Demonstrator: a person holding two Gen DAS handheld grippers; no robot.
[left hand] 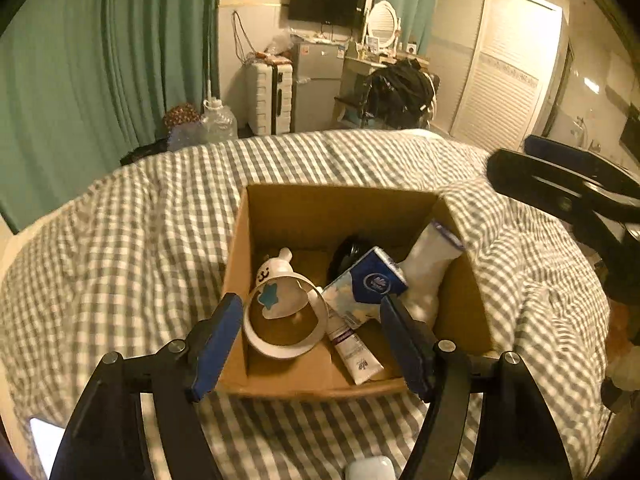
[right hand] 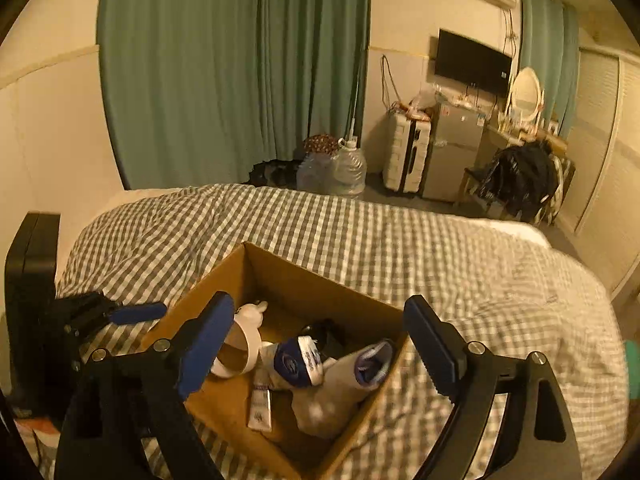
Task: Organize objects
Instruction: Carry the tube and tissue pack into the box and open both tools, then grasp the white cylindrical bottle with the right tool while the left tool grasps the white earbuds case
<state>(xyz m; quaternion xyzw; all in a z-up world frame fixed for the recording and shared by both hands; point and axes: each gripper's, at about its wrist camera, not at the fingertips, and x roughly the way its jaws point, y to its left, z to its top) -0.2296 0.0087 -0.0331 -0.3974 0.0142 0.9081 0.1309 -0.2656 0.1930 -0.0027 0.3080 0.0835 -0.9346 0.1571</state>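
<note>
An open cardboard box (left hand: 280, 208) sits on a grey checked bed cover; it also shows in the right wrist view (right hand: 304, 280). Inside lie a white ring-shaped fan with a blue star (left hand: 284, 312), a blue-and-white tissue pack (left hand: 366, 286), a white tube (left hand: 356, 354), a white sock (left hand: 428, 264) and a dark object (left hand: 348, 252). My left gripper (left hand: 314, 346) is open and empty, just above the box's near edge. My right gripper (right hand: 320, 350) is open and empty over the box, above the tissue pack (right hand: 298, 362) and sock (right hand: 344, 384).
The checked bed cover (left hand: 120, 260) surrounds the box. A small white case (left hand: 370, 469) lies on it at the near edge. Beyond the bed stand green curtains (left hand: 100, 60), water jugs (left hand: 218, 122), a white suitcase (left hand: 268, 98), a small fridge (left hand: 316, 84) and a wardrobe (left hand: 504, 72).
</note>
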